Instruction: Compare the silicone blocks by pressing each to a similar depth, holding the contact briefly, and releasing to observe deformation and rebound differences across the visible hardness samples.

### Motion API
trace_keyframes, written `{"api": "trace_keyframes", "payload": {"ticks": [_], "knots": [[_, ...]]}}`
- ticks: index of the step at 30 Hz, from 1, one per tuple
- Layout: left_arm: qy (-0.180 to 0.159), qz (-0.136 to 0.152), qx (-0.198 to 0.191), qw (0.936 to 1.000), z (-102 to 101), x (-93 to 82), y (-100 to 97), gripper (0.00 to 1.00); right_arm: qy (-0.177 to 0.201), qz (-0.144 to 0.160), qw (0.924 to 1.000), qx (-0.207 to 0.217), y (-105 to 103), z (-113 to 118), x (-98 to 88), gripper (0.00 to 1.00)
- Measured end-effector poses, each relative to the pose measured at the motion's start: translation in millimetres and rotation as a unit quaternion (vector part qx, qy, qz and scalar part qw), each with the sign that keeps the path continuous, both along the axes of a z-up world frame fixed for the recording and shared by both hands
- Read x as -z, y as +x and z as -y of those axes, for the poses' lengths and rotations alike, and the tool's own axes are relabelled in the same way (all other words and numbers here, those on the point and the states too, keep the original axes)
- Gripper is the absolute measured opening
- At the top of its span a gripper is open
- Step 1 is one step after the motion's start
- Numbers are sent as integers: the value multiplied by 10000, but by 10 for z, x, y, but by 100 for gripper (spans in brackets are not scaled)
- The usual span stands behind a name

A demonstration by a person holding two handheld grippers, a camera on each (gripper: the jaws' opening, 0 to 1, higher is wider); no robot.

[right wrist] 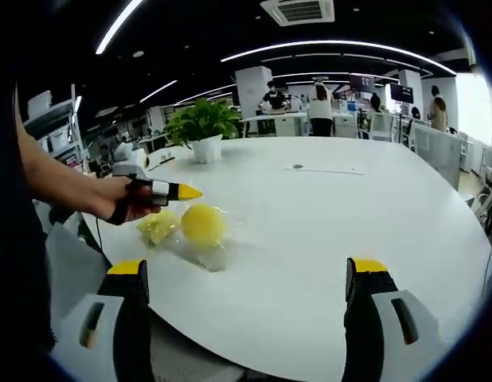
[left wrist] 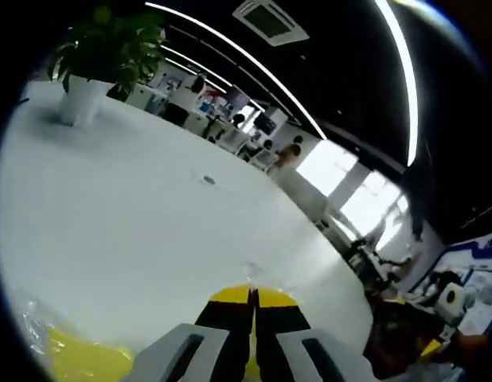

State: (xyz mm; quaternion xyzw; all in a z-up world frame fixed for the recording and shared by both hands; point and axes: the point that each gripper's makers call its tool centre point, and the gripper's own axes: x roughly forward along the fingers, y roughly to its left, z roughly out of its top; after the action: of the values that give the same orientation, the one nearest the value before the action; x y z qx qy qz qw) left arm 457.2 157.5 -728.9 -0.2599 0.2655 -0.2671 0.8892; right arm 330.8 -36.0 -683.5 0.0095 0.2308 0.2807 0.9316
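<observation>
While the right tongs [right wrist: 246, 302] were spread wide, our left tongs [right wrist: 189, 192] were pressed together above the yellow silicone blocks [right wrist: 203, 224] in clear wrap on the white desk [right wrist: 333, 215]. We judged them soft, light, slippery; press tops centrally.

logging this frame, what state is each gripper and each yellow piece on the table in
left gripper: jaws shut together, nothing between them, above the white table
right gripper: jaws wide open, empty
yellow ball: resting on the table in clear wrap, untouched
pale yellow piece: beside the ball, under the left gripper, contact unclear
potted plant: upright on the table
</observation>
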Motion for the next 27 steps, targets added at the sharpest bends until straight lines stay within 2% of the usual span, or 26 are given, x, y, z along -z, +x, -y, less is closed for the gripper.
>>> {"api": "trace_keyframes", "payload": {"ticks": [3, 4, 6, 8, 12, 14, 18, 23, 25, 27], "knots": [[169, -257, 0, 9995, 14, 126, -41, 0, 0, -23, 10000, -3, -12, -6, 6, 96], [85, -552, -262, 9981, -21, 197, -42, 0, 2, -31, 10000, 1, -15, -9, 3, 96], [68, -722, -627, 9954, -92, 282, -14, 0, 19, -76, 10000, -14, -31, -11, 21, 96], [86, -653, -558, 9963, -86, 313, 5, 0, 7, -58, 10000, -28, -45, -15, 9, 96], [460, -504, -406, 9968, -77, 324, 17, 0, 31, -74, 10000, 11, -66, 11, 8, 96], [846, -520, -374, 9944, -123, 407, 23, 0, 27, -118, 9999, 15, -82, 13, 35, 96], [1388, -585, -195, 9884, -146, 529, -12, 0, 44, -157, 9999, 27, -91, 5, 62, 96], [1299, -689, -249, 9888, -123, 569, 15, 0, 67, -130, 9999, -3, -89, -28, 60, 96], [1363, -683, -189, 9881, -95, 576, 23, 0, 69, -104, 9999, -5, -81, -30, 51, 96], [1570, -748, -185, 9846, -150, 631, 9, 0, 73, -76, 9999, -6, -74, -27, 38, 96]]}}
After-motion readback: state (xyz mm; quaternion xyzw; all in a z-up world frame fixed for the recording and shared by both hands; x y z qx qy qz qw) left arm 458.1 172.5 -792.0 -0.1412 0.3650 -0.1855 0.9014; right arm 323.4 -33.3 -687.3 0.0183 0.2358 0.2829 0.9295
